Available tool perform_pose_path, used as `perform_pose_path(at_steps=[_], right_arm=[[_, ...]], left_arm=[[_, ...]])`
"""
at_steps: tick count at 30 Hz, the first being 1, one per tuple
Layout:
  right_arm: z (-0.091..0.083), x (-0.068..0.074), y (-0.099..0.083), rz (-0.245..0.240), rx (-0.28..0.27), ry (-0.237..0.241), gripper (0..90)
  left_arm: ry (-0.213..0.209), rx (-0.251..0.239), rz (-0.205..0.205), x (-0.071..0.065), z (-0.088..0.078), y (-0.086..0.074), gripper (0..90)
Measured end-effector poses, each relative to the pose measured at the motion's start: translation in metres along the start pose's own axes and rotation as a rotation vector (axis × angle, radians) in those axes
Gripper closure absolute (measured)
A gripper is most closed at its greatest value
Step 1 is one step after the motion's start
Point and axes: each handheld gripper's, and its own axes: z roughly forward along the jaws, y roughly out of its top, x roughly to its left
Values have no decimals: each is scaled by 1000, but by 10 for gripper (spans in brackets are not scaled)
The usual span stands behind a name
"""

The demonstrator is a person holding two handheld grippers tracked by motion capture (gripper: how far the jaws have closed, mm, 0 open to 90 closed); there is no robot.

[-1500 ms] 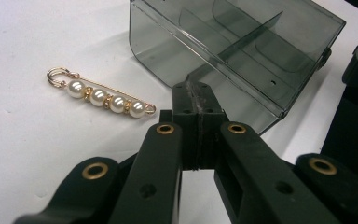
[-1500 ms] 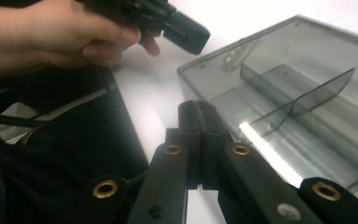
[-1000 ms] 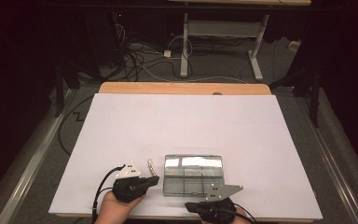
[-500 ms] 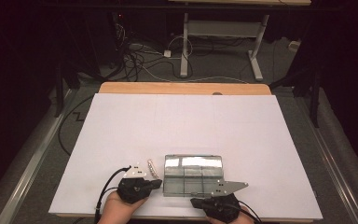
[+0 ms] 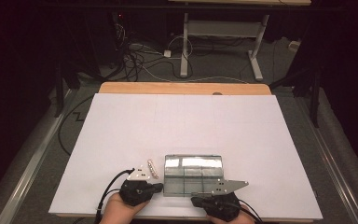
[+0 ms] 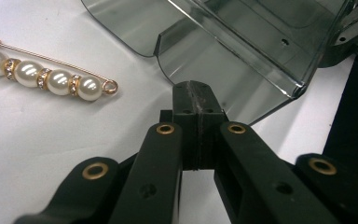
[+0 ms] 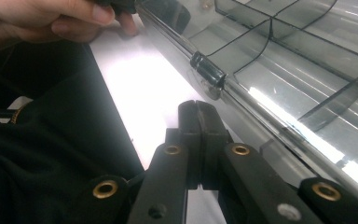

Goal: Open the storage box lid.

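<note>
Both tongs, left (image 6: 198,93) and right (image 7: 198,109), are sitting clenched and empty beside the box (image 5: 193,175); release the left before reaching for the brooch (image 6: 46,74).

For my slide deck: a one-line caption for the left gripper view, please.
Shut left gripper poised at a smoky clear plastic box, pearl pin lying beside it.

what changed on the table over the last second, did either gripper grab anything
Little changed. The left gripper drew back a bit toward the near edge, uncovering the pearl pin. The right gripper shifted only slightly. Neither took hold of anything: both sets of fingers stay shut and empty. The clear compartment box and the pin lie where they were on the white table.
</note>
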Motion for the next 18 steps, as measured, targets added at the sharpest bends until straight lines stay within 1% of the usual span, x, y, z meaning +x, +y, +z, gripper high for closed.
perform_pose_path(at_steps=[7,10,18], right_arm=[[-1,0,0,9,-8,1,900],[-2,-1,0,17,-26,1,900],[-4,-1,1,23,-34,10,900]], left_arm=[[-5,-2,-4,0,0,0,871],[-6,-2,-3,1,0,0,871],[-12,-5,-4,2,0,0,870]])
